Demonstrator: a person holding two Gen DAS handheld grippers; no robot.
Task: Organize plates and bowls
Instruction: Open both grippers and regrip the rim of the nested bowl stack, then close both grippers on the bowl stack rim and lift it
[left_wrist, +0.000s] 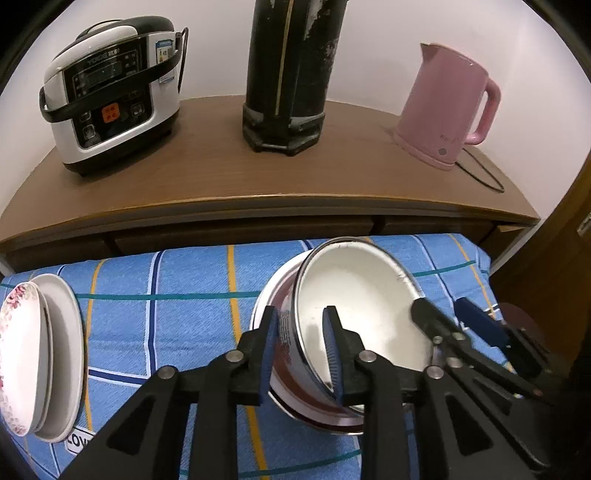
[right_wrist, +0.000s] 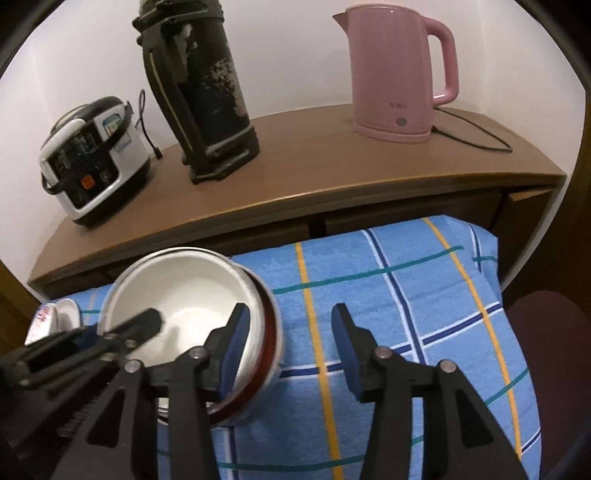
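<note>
Left gripper is pinching the rim of the enamel bowl, nesting it tilted into the red-banded bowl on the blue plaid cloth. Right gripper is hanging spread beside it, gripping nothing. Next I'm guessing it's levelling and letting go

A white-lined, red-sided enamel bowl is tilting inside another bowl, its wall between the left jaws; stacked white floral-rimmed plates are lying far left.
</note>
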